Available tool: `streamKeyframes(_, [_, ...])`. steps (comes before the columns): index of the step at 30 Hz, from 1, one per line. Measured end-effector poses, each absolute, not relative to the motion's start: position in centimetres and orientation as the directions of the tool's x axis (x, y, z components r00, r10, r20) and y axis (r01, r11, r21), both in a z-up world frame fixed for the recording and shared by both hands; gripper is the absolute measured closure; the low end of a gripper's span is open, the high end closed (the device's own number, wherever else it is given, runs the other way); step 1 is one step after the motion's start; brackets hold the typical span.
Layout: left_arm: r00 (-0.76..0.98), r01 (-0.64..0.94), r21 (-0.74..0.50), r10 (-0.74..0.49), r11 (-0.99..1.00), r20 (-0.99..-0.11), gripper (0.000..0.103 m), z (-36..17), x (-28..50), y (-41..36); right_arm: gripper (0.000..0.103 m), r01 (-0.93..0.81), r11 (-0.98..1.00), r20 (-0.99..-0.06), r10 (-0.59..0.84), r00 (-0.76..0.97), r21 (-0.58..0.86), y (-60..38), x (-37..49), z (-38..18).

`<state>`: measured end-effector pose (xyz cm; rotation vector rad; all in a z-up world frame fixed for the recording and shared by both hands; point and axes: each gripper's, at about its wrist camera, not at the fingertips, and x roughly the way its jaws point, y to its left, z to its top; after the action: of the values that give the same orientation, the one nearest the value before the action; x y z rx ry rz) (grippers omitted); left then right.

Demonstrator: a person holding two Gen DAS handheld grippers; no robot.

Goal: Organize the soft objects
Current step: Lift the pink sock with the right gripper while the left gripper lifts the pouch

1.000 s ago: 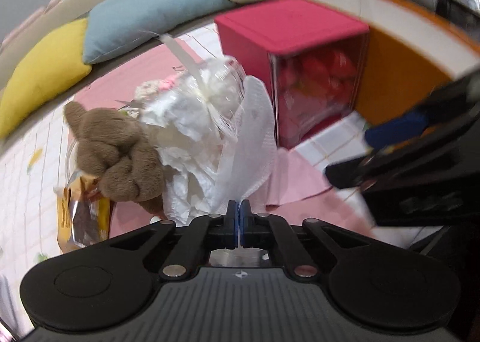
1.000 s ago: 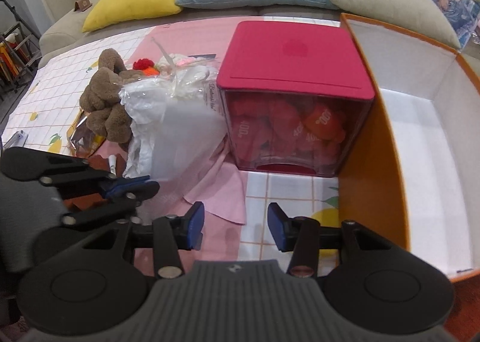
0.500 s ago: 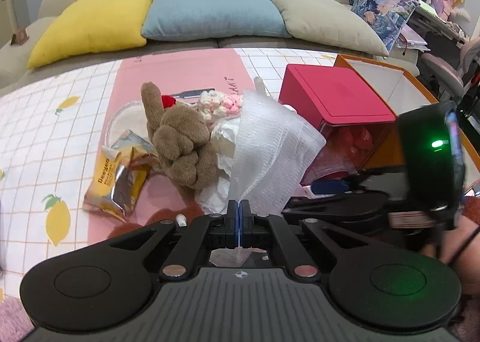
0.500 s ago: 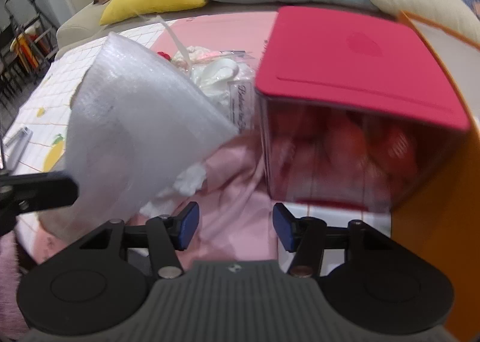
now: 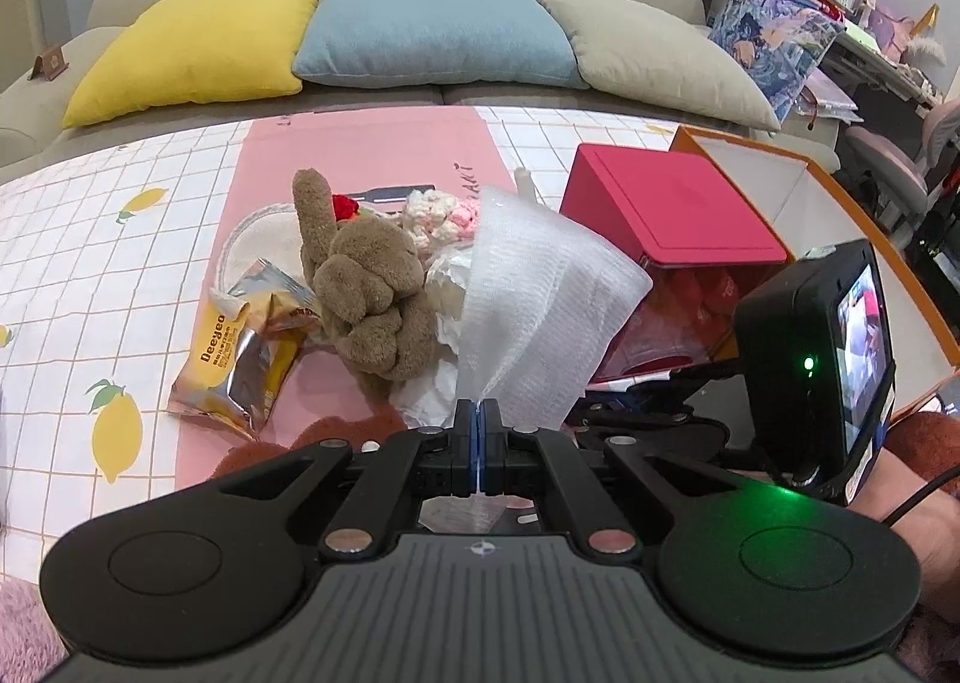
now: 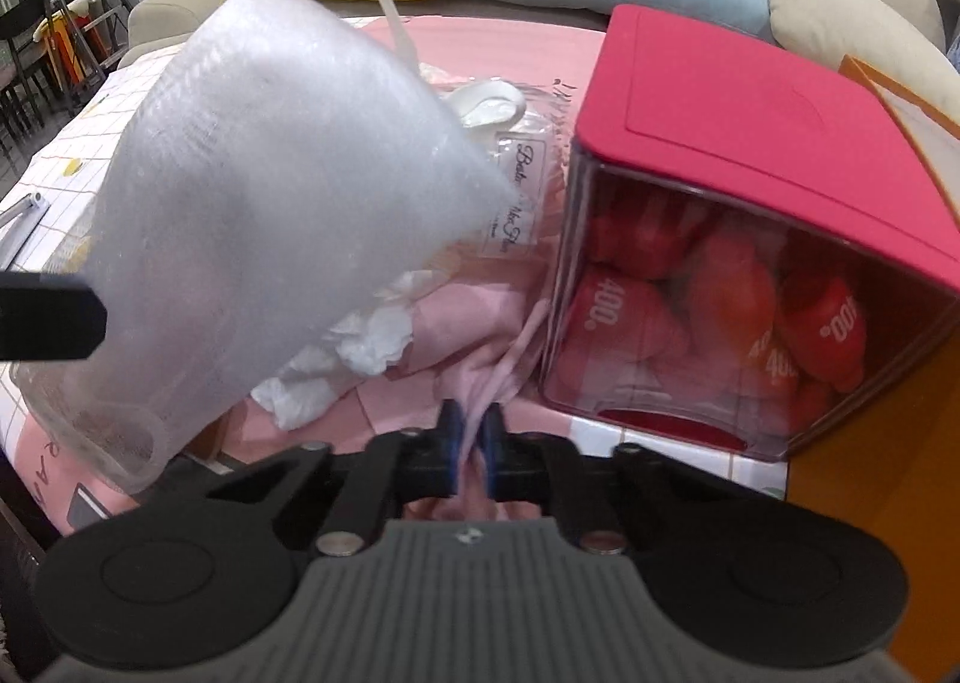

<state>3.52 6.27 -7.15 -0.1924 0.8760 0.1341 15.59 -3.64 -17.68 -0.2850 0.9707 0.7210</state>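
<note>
Three cushions (image 5: 432,32) line the top of the frame; one brown plush toy (image 5: 372,299) sits centre. The left gripper (image 5: 479,419) pinches one foam sheet (image 5: 540,311). The right gripper (image 6: 471,425), jaws just closing, clamps one pink cloth (image 6: 474,335) at lower centre.

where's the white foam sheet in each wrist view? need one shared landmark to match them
Left wrist: white foam sheet at centre, fanning up from the shut left gripper that pinches its lower corner, right of the brown plush toy.
Right wrist: the sheet fills the upper left, above and left of the right gripper, which is shut on pink cloth.
Shared landmark: red-lidded box, right of the sheet in both.
</note>
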Motion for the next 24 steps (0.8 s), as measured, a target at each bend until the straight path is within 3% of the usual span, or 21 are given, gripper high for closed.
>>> streamKeyframes(16, [0.722,-0.182,-0.182,0.006,0.966,-0.692,0.103,-3.1,1.2,6.2,0.103,-0.639,0.754,-0.773,0.492,0.399,0.150,-7.6,12.3,-10.6])
streamKeyframes(24, [0.677,-0.204,-0.241,-0.041,0.949,-0.735,0.103,-2.0,-0.1,7.9,0.103,-0.663,0.709,-0.727,0.584,0.360,0.241,-10.2,10.1,-6.5])
